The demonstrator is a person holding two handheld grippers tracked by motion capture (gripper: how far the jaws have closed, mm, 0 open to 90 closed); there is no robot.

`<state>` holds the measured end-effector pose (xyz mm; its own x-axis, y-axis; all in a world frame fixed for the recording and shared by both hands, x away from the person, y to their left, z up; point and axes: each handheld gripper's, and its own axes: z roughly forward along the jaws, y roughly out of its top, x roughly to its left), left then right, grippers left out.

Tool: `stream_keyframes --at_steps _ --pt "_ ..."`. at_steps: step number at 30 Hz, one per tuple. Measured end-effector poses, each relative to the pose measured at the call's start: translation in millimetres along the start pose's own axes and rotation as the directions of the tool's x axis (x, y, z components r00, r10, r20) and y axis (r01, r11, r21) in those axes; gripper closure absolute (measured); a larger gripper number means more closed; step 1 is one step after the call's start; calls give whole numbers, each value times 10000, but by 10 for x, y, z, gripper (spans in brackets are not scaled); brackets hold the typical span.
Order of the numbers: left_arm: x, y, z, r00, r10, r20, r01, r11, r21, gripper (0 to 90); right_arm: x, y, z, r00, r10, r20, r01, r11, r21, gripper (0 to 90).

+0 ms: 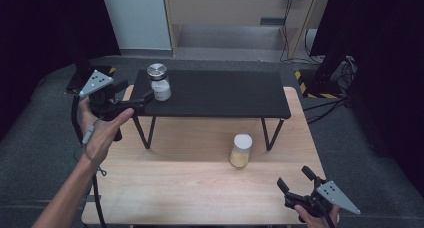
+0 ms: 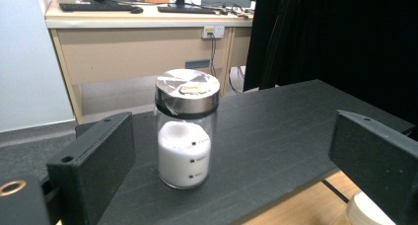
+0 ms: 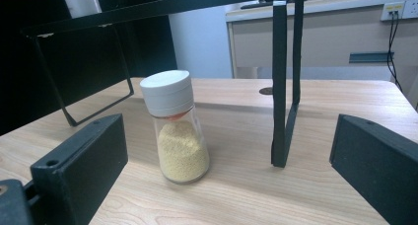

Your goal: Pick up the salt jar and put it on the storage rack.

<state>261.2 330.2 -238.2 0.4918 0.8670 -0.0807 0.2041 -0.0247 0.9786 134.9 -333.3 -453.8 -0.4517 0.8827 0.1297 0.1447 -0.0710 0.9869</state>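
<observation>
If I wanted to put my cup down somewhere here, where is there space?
The black raised shelf is bare right of the steel-lidded glass jar of white powder. The light wooden table is free in front, between both hand-held grippers. It is crowded near the white-capped jar of yellow grains.

No text can be read; the small dark marks on the glass jar [image 2: 186, 136] are too blurred.

Office or lab recording room, grey carpet floor [image 1: 45, 118], black curtains [image 1: 45, 23] at both sides, long beige desk [image 2: 138, 42] carrying keyboards and monitors (partly cropped), wall sockets [image 2: 213, 31] with trailing cables, yellow-black hazard tape [image 1: 320, 94]
</observation>
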Motion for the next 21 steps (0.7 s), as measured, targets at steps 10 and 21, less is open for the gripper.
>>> stream_keyframes --at_steps 10,21 --pt "-163 -124 -182 9992 382 78 -380 9990 -242 33 7 2 3 10000 -61 -20 61 10000 27 10" --pt "-244 -419 -289 9983 527 268 -521 9984 -235 24 8 3 -1 10000 -66 -5 66 10000 18 11"
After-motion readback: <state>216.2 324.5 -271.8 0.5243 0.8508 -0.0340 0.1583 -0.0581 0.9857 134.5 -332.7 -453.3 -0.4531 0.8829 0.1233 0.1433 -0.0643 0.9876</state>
